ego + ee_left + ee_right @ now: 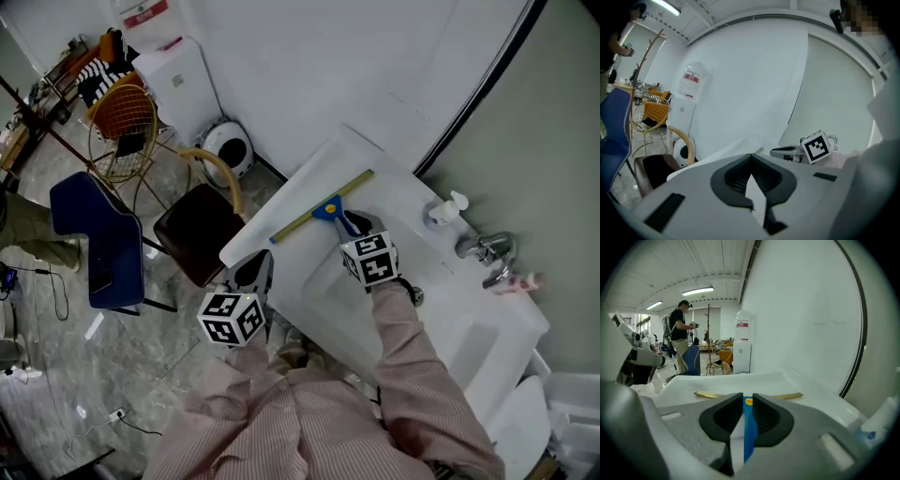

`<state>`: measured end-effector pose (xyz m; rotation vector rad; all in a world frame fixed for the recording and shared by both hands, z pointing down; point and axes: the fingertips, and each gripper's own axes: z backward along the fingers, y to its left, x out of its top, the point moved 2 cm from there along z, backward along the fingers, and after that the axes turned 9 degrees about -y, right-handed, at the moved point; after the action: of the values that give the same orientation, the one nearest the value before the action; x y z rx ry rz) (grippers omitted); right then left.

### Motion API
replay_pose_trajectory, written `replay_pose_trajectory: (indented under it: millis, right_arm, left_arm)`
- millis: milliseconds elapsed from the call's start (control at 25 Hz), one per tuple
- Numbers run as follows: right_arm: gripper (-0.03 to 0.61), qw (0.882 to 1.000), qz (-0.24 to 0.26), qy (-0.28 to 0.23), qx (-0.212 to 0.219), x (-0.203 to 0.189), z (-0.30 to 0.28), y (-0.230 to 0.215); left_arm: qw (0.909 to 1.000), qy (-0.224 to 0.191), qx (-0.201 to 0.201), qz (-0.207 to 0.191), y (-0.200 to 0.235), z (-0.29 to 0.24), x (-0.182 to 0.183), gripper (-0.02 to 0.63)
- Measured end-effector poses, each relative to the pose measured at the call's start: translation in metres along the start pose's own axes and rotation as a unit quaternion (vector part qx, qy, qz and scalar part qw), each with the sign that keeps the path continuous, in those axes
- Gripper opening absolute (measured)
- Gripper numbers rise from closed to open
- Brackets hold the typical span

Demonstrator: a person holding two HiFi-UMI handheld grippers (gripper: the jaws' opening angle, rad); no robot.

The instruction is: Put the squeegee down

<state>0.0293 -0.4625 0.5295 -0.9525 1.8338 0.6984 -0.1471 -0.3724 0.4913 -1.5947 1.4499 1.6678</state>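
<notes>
The squeegee (322, 210) lies flat on the white sink counter (281, 225), its yellowish blade across the far end and its blue handle (331, 207) pointing back toward me. My right gripper (360, 228) hovers just over the handle's near end. In the right gripper view its jaws (747, 398) stand a narrow gap apart, with the blue handle (750, 427) showing through the gap and the blade (783, 396) resting on the counter beyond; the pads do not press on it. My left gripper (252, 272) hangs off the counter's left edge, its jaws (751, 157) closed and empty.
A faucet (487, 250) and a soap bottle (447, 209) stand at the counter's right, by the wall. A brown stool (195, 231), a blue chair (90, 236) and a yellow wire chair (120, 120) are on the floor to the left. A person (683, 333) stands far off.
</notes>
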Motion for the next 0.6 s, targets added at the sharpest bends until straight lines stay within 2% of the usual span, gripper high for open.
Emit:
replay_pose_trajectory:
  millis: [80, 120, 360, 480, 600]
  right_arm:
    - [0.014, 1.0, -0.008, -0.018, -0.009, 0.006, 0.012, 0.001]
    - [0.008, 1.0, -0.013, -0.026, -0.009, 0.008, 0.017, 0.002]
    - [0.008, 0.994, -0.08, -0.078, -0.002, 0.02, 0.055, 0.013]
    - [0.007, 0.985, -0.128, -0.113, 0.002, 0.028, 0.074, 0.015]
    - [0.006, 0.977, -0.154, -0.149, 0.004, 0.036, 0.096, 0.02]
  left_arm:
    - [1.0, -0.005, -0.004, -0.002, -0.004, 0.002, 0.003, 0.0]
    - [0.9999, -0.008, -0.006, -0.004, -0.007, 0.003, 0.005, 0.0]
    - [0.9991, -0.027, -0.026, -0.02, -0.025, 0.014, 0.019, 0.0]
    - [0.9983, -0.037, -0.034, -0.03, -0.034, 0.018, 0.023, 0.0]
    - [0.9973, -0.045, -0.043, -0.039, -0.044, 0.028, 0.026, 0.0]
